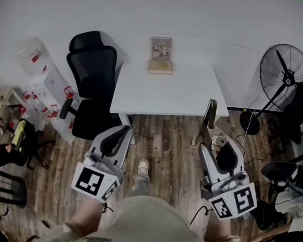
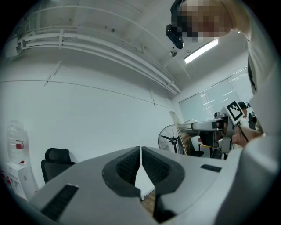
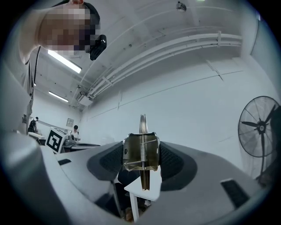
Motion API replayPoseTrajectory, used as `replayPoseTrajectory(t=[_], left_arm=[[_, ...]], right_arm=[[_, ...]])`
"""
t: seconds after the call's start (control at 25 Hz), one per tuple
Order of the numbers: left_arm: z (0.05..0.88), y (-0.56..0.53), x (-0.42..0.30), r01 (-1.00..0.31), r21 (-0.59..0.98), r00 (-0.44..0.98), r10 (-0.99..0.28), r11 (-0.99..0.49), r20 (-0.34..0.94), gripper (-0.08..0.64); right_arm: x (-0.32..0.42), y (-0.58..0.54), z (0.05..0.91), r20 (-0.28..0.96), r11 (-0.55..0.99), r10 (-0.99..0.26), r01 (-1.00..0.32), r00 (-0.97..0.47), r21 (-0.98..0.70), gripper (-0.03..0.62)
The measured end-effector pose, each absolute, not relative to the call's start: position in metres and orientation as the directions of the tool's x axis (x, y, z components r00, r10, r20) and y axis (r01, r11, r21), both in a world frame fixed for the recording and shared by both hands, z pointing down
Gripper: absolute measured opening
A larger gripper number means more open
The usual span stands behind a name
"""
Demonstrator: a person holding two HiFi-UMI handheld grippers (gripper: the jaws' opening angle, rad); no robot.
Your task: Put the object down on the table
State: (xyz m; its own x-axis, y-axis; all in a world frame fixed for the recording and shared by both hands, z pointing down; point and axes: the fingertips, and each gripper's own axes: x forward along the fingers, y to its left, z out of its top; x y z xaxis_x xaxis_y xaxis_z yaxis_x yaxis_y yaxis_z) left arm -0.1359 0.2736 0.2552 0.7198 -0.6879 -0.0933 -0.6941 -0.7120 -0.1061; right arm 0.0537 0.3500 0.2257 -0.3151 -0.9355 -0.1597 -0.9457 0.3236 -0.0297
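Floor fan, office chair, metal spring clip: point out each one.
floor fan (image 1: 286, 74), head view, hub of the blades.
office chair (image 1: 92, 68), head view, backrest.
metal spring clip (image 3: 140, 151), right gripper view, its spring.

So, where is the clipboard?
In the head view, right side: the clipboard sits between the right gripper's jaws, beside the white table's near right corner.

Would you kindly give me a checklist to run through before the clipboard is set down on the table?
1. Right gripper shut on the clipboard by its metal clip: ok.
2. Left gripper shut, empty, apart from the clipboard: ok.
3. Table has bare surface along its near edge: ok.
4. Box sits at the far edge, away from that bare part: ok.
5. Clipboard fully over the table: not ok; the right gripper is over the floor, by the near right corner.
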Motion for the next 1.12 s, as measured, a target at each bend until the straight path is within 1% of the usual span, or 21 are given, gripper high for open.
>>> replayPoseTrajectory(t=[0.2, 0.4, 0.52, 0.72, 1.12], left_arm=[[0.26, 0.254, -0.134, -0.691, -0.099, 0.723, -0.684, -0.716, -0.095, 0.028], [0.27, 0.225, -0.128, -0.687, -0.081, 0.726, -0.682, -0.722, -0.083, 0.029], [0.277, 0.2, -0.124, -0.69, -0.069, 0.724, -0.687, -0.72, -0.066, 0.029], [0.281, 0.148, -0.119, -0.695, -0.048, 0.719, -0.693, -0.717, -0.054, 0.029], [0.289, 0.017, -0.099, -0.659, -0.031, 0.752, -0.66, -0.751, 0.01, 0.029]], right_arm=[[0.054, 0.33, 0.236, -0.139, 0.321, -0.94, -0.947, -0.313, -0.036, 0.249], [0.062, 0.296, 0.249, -0.114, 0.343, -0.936, -0.933, -0.332, -0.106, 0.249], [0.068, 0.268, 0.255, -0.088, 0.331, -0.942, -0.939, -0.323, -0.092, 0.249], [0.073, 0.217, 0.261, -0.057, 0.328, -0.944, -0.941, -0.324, -0.087, 0.249], [0.086, 0.086, 0.267, 0.008, 0.301, -0.953, -0.948, -0.304, -0.1, 0.249]])
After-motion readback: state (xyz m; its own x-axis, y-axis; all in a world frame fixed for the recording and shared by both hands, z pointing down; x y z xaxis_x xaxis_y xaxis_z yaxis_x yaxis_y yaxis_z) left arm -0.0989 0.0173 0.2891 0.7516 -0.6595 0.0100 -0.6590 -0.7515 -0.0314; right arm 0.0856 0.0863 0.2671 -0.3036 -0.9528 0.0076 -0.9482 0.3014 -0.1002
